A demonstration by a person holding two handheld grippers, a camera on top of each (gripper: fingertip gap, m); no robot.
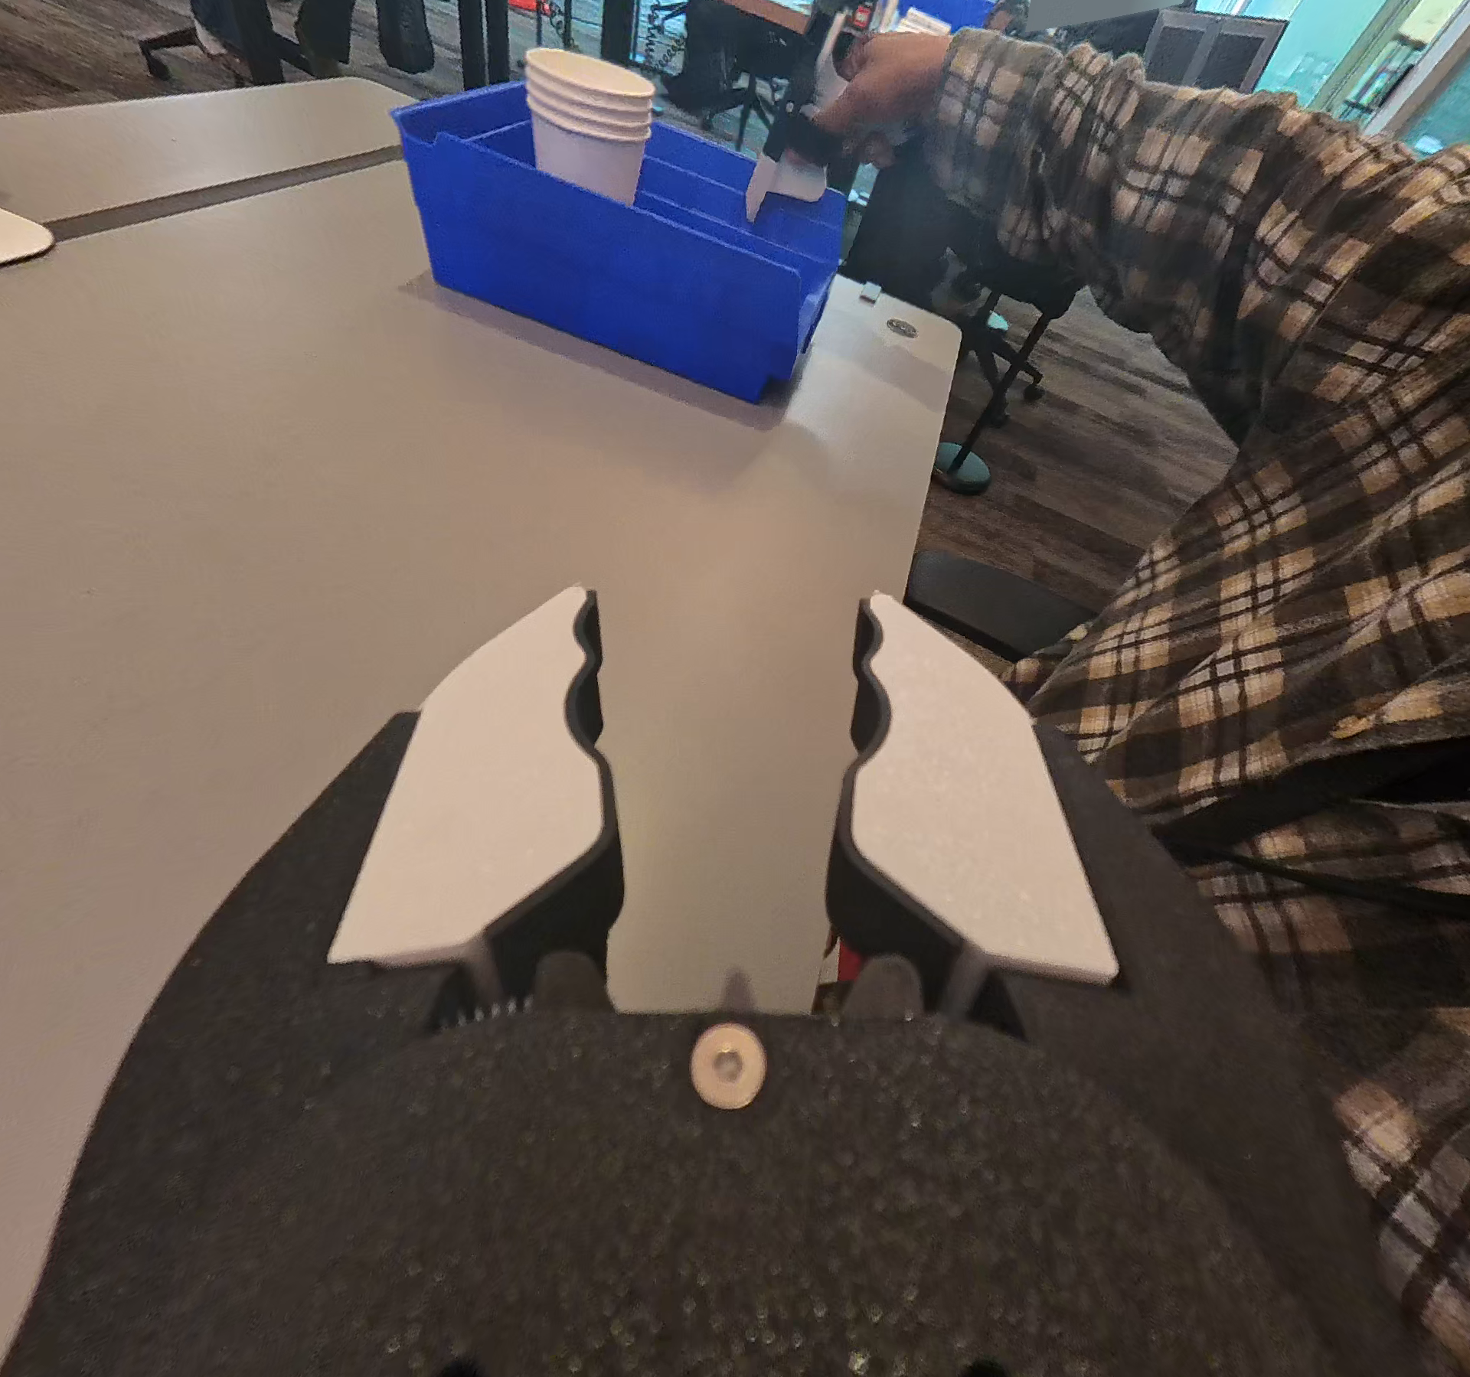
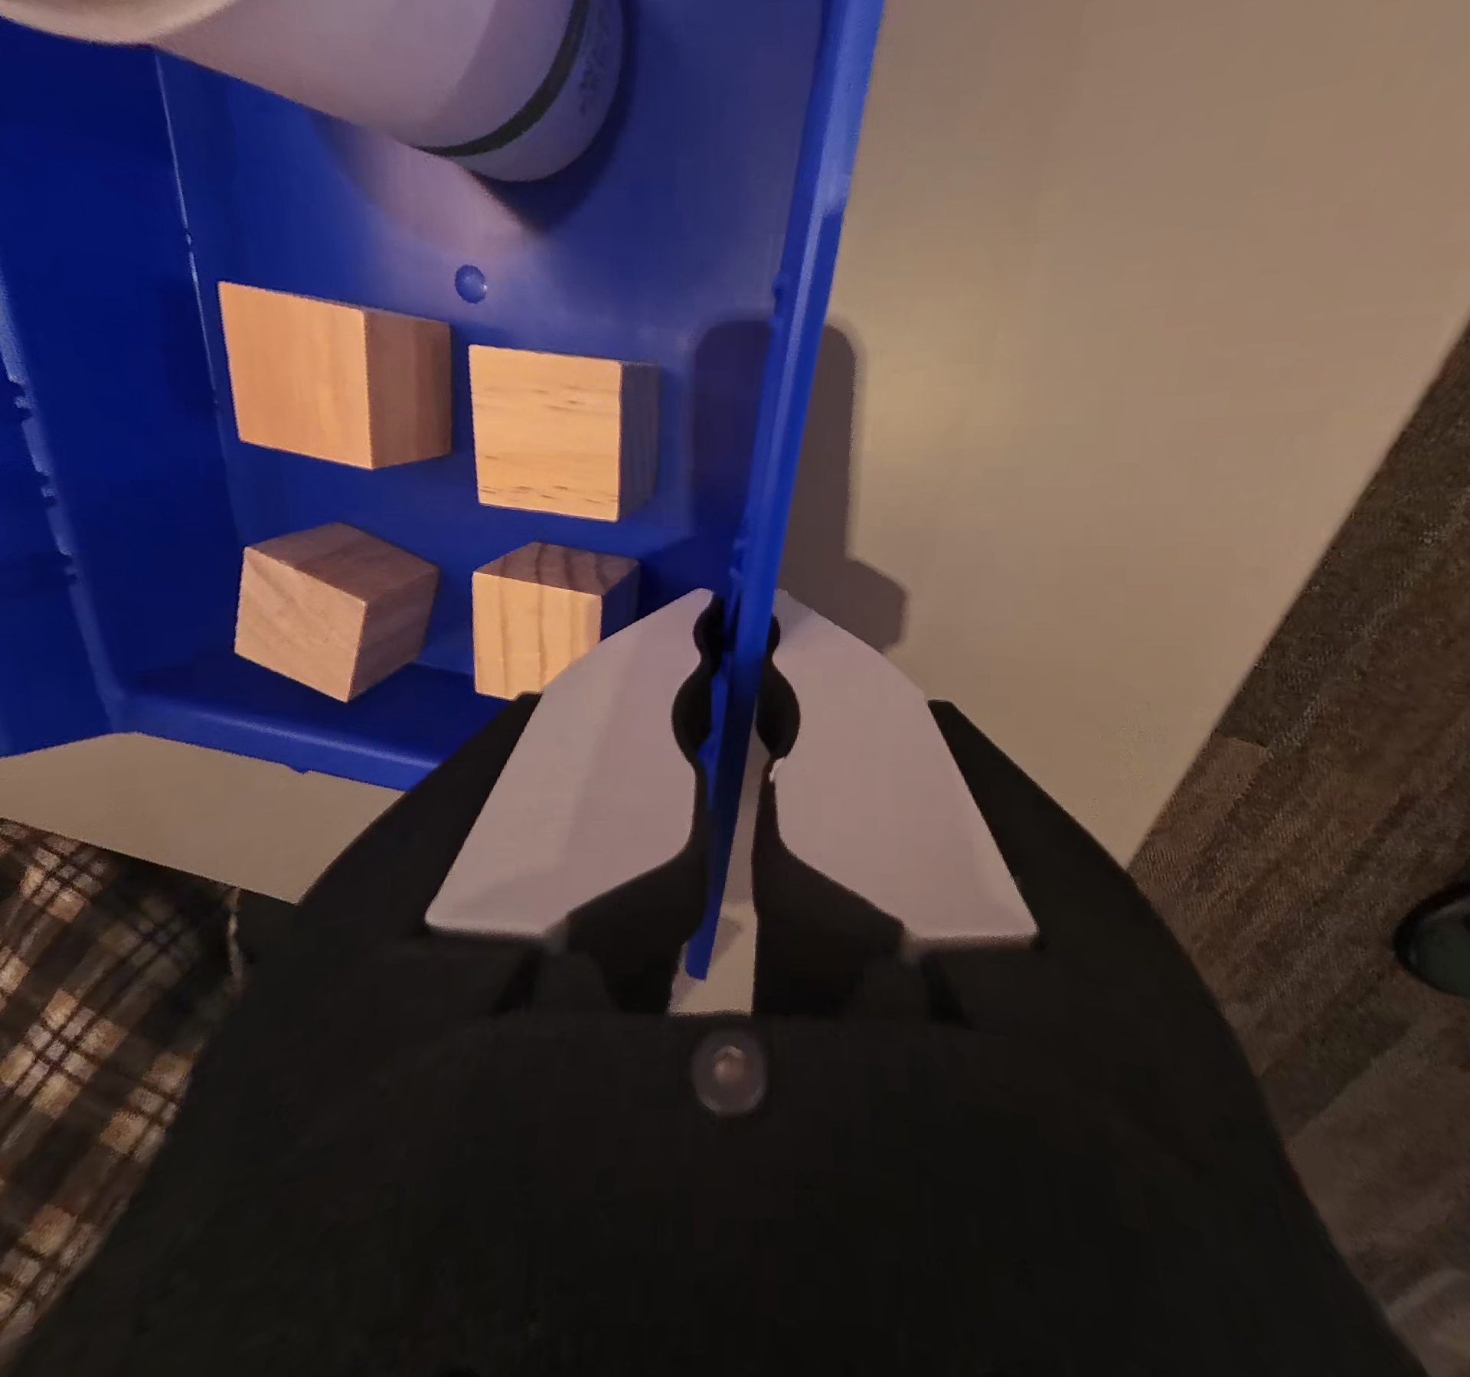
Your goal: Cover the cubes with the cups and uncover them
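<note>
Right tongs closed on side wall of blue bin. Four wooden cubes seen on bin floor, beside stacked paper cups. Left tongs held wide open, empty, above grey surface.

Grey table; blue bin near far right corner, directly on top.
</note>
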